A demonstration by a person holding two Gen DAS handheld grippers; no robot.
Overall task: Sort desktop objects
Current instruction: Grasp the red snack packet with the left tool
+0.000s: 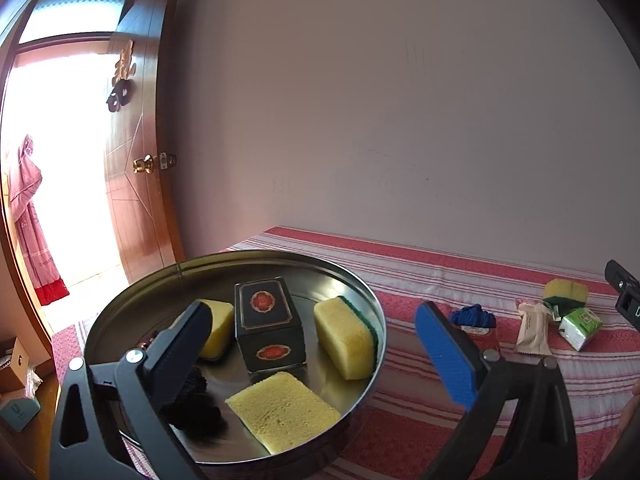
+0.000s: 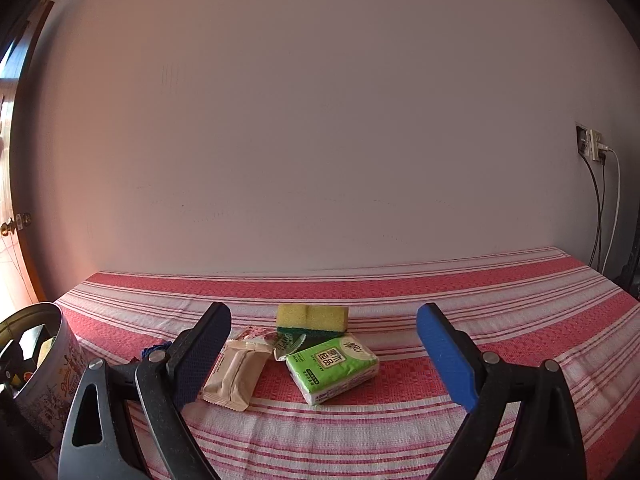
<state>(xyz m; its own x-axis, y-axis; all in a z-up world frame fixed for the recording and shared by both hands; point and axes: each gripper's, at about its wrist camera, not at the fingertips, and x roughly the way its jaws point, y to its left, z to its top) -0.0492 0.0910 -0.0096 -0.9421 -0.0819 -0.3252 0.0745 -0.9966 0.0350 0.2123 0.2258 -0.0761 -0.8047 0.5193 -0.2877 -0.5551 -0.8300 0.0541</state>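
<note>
Tissue pack (image 2: pixel 333 368) lies dead ahead of your right gripper (image 2: pixel 324 354), btwn wide-open fingers, long axis skewed to approach; rotate first. Left gripper (image 1: pixel 316 356) also wide, empty, over tin (image 1: pixel 362 280); right's nearer.

An open wooden door (image 1: pixel 136 184) with a brass knob (image 1: pixel 143 165) stands at left, pink garments (image 1: pixel 30 216) hanging in the bright doorway beyond; a plain pale wall (image 2: pixel 320 140) fills the background. A wall socket (image 2: pixel 594 144) at right has 2 cables (image 2: pixel 604 216) hanging down.
</note>
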